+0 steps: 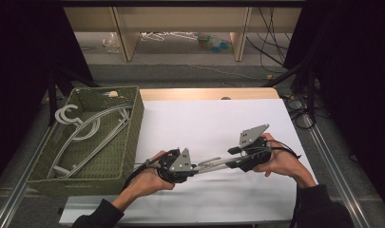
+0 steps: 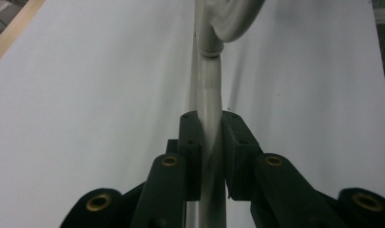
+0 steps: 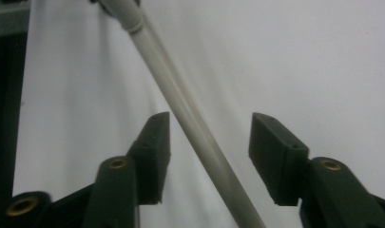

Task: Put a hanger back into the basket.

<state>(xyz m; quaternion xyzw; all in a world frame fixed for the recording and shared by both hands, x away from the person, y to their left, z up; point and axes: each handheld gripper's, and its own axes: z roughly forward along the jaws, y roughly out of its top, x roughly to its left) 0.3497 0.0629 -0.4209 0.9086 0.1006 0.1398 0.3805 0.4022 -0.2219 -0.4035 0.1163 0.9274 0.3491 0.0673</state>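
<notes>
My left claw (image 2: pixel 211 156) comes up from the bottom of the left gripper view. It has two black arms with little gold rings on them. Its two black pads (image 2: pixel 190 152) are squeezed tight on a smooth, pale grey plastic hanger (image 2: pixel 210 90). The hanger's thin bar runs straight up between the pads. Near the top, the bar goes into a round collar, and above that a curved hook bends off to the right. Under it all is a flat white table top (image 2: pixel 85 104). A strip of light wood (image 2: pixel 12 31) shows at the top left corner.
</notes>
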